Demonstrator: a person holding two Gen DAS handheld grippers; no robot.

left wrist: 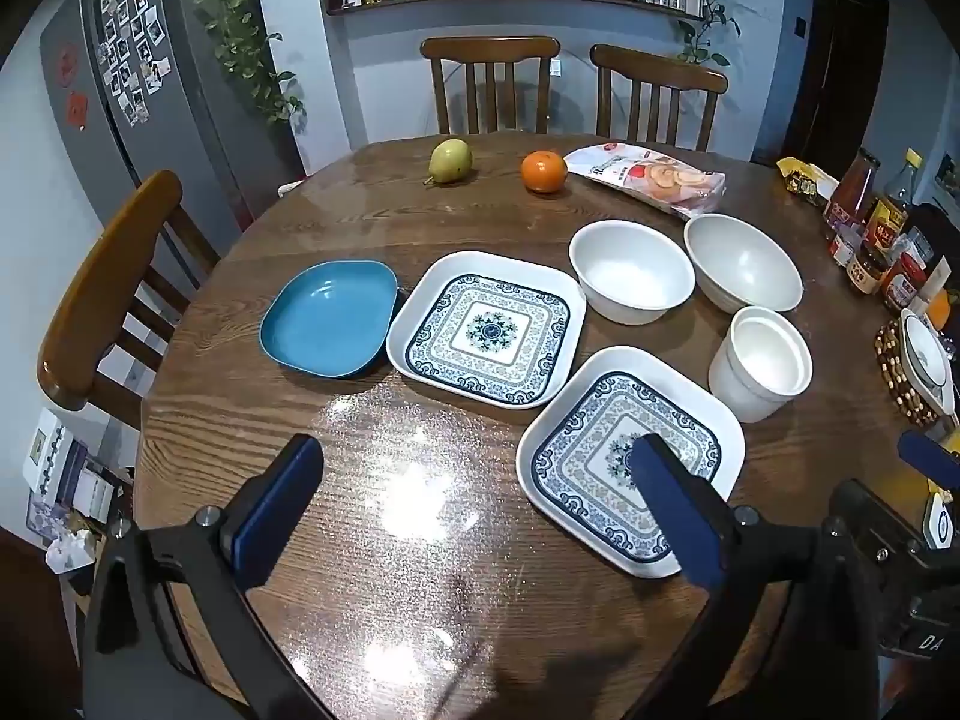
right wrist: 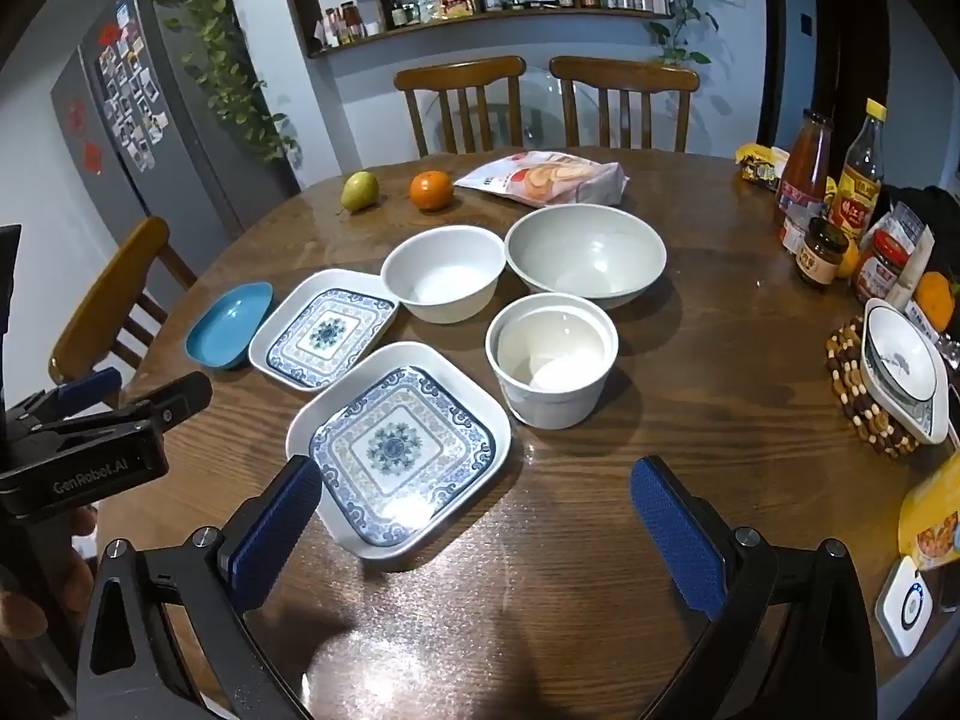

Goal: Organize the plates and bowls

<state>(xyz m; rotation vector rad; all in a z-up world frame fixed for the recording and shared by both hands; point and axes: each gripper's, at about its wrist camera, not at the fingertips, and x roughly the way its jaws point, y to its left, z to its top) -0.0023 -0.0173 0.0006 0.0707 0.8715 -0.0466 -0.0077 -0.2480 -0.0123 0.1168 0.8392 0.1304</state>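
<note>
The round wooden table (left wrist: 252, 324) is carrying everything, and the dishes are sitting in a loose cluster at its middle, apart from one another and unstacked. The largest white bowl (right wrist: 585, 252) is standing farthest toward the far edge, beside the medium white bowl (right wrist: 444, 273); the tall white cup-shaped bowl (right wrist: 552, 360), which seems to be holding another nested inside it, is standing nearer the near edge. Two square patterned plates are lying on a diagonal: the near patterned plate (right wrist: 399, 450) toward the near edge, the far patterned plate (left wrist: 486, 336) behind it, with the blue dish (left wrist: 330, 324) just beside that one toward the left edge.

The left gripper (left wrist: 480, 516) and the right gripper (right wrist: 480, 534) are both hovering over the near edge, tilted downward, jaws spread wide and holding nothing.

The near patterned plate is lying between the two grippers: just ahead and slightly rightward of the left one, whose right finger is overlapping it in the left wrist view, and ahead-left of the right one. Being square, it has no long axis; one corner is pointing at the near edge. The left gripper is probably the nearer.
</note>
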